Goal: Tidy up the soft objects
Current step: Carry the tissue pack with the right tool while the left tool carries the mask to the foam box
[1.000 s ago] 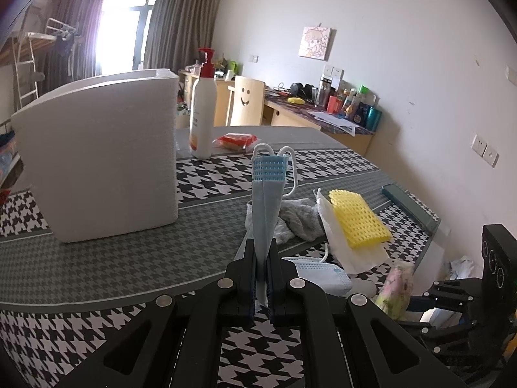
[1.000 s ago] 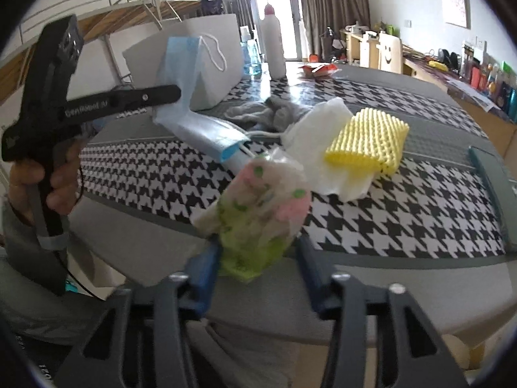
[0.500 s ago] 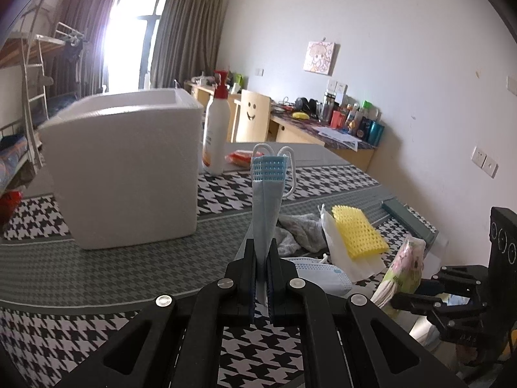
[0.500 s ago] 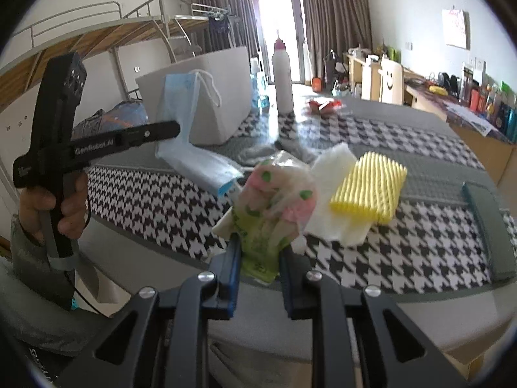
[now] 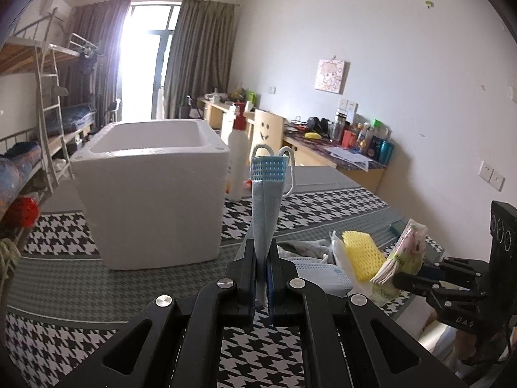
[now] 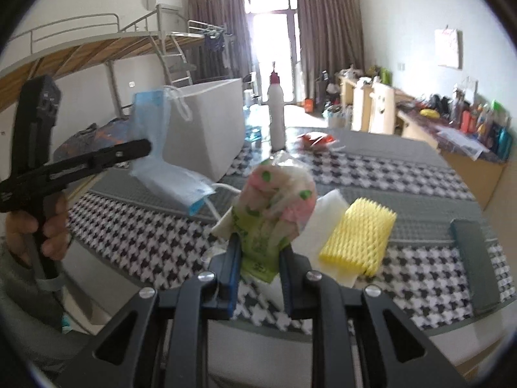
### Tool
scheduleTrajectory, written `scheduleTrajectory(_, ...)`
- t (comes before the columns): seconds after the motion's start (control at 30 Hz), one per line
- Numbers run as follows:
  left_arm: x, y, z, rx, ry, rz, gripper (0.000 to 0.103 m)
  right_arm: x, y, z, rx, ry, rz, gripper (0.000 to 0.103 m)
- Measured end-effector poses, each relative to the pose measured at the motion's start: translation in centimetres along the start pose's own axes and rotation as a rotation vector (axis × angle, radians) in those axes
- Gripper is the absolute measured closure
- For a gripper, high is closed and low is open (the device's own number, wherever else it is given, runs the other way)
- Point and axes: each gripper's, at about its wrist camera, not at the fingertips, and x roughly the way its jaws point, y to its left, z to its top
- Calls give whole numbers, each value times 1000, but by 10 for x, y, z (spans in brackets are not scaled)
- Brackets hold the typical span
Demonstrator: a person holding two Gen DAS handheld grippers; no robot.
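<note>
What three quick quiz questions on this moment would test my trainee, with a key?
1. True or false: the left gripper is shut on a blue face mask.
2. What does the right gripper hold? A) the yellow sponge B) a flowered tissue pack C) the bottle
3. Fill in: the open container behind the mask is a white foam ____.

Key:
1. True. A second mask lies on the table.
2. B. The tissue pack sits between its pads; the yellow sponge lies on the table, and the bottle stands near the box.
3. box.
</note>
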Motion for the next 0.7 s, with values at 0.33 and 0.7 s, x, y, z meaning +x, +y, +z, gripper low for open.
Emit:
scheduleTrajectory(0.33,-5,-1,11,10,-25,20,98,5,1,21,-8,-34,11,77)
scheduleTrajectory(0.7,-10,0,27,35,-56,30,98,5,0,42,8,-78,22,77)
